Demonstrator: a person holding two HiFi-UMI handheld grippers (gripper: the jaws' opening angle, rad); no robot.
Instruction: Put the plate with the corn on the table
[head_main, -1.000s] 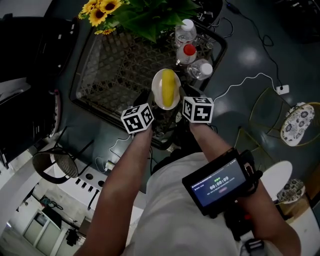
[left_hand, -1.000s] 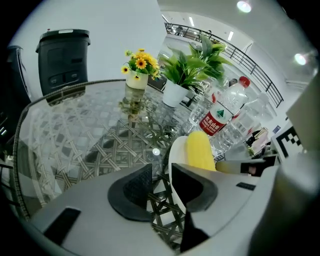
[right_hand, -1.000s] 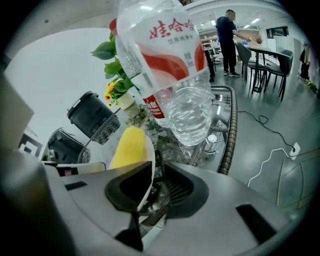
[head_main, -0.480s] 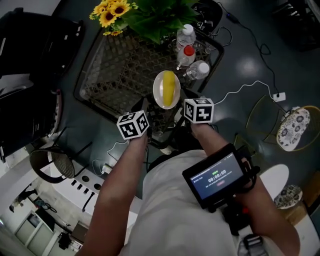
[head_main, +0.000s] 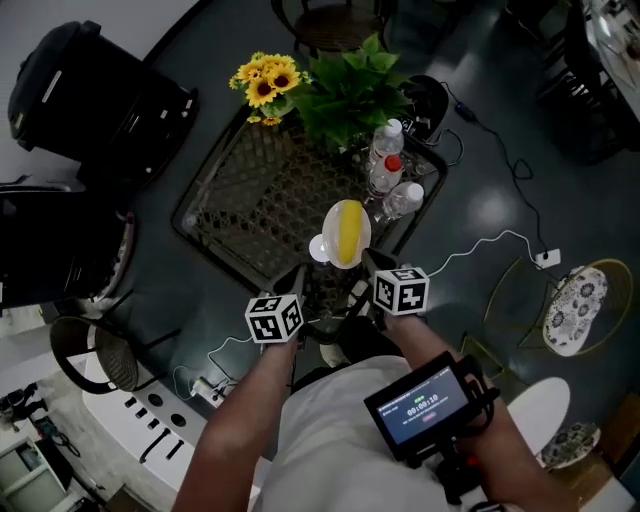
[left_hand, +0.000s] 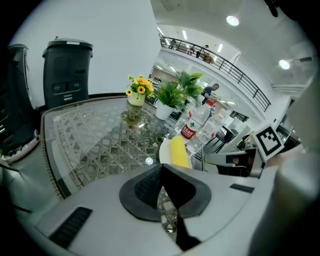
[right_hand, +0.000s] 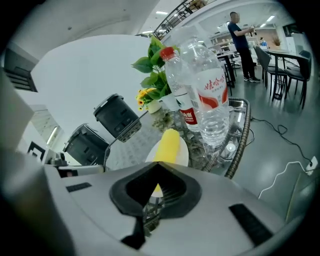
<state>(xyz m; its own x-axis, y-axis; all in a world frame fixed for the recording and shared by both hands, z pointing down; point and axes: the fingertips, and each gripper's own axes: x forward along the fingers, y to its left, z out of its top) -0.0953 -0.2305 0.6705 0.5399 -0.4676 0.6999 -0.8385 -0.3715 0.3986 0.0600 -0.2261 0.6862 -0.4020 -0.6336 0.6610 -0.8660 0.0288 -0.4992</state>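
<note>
A white plate (head_main: 345, 235) with a yellow corn cob (head_main: 349, 230) lies on the glass lattice table (head_main: 230, 200), at its near edge beside the water bottles. Both grippers hang just short of it on my side. My left gripper (head_main: 298, 280) is shut with nothing between its pads; its own view shows the closed tips (left_hand: 161, 166) and the plate (left_hand: 167, 150) beyond them to the right. My right gripper (head_main: 374, 264) is shut too, with the closed tips (right_hand: 159, 165) in front of the plate (right_hand: 172, 150) and the corn (right_hand: 167, 145).
Three water bottles (head_main: 388, 165) stand right of the plate, with a green plant (head_main: 350, 95) and sunflowers (head_main: 265, 80) behind. Black bins (head_main: 100, 90) stand to the left. A small round table (head_main: 568, 305) and cables (head_main: 490, 245) are on the floor at right.
Both grippers have drawn back toward me from the plate, which stays at the table's near edge. The head view now looks from higher and farther back.
</note>
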